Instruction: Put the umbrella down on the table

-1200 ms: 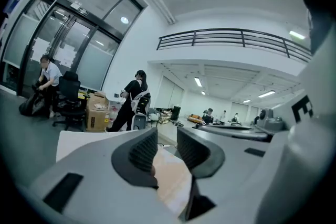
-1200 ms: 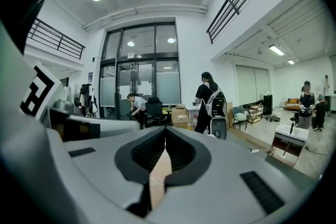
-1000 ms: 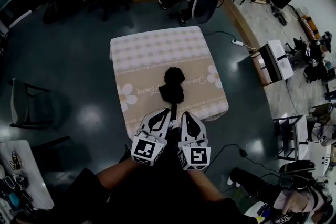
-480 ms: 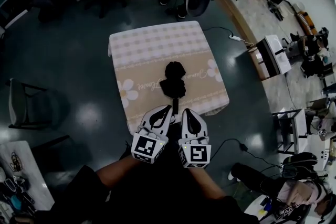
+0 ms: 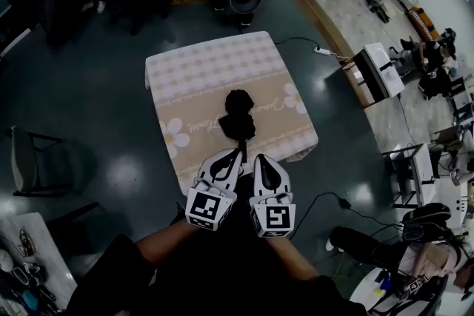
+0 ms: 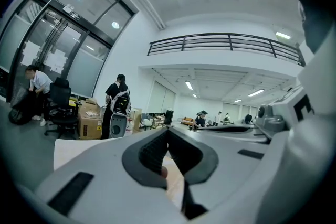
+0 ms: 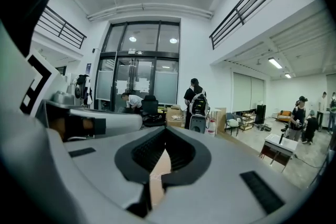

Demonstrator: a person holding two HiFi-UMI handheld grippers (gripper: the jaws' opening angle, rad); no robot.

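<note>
Nearest, the left gripper and right gripper are hovering side by side at the table's near edge. Each claw is pressing its tips together, with nothing plainly pinched. The black umbrella is lying folded on the table, its thin shaft pointing near, between the grippers. Script is running across the cloth — too small to read.

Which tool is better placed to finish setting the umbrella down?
Probably left: the umbrella trails a thin end to the left tool; the right tool sits just beside it.
</note>
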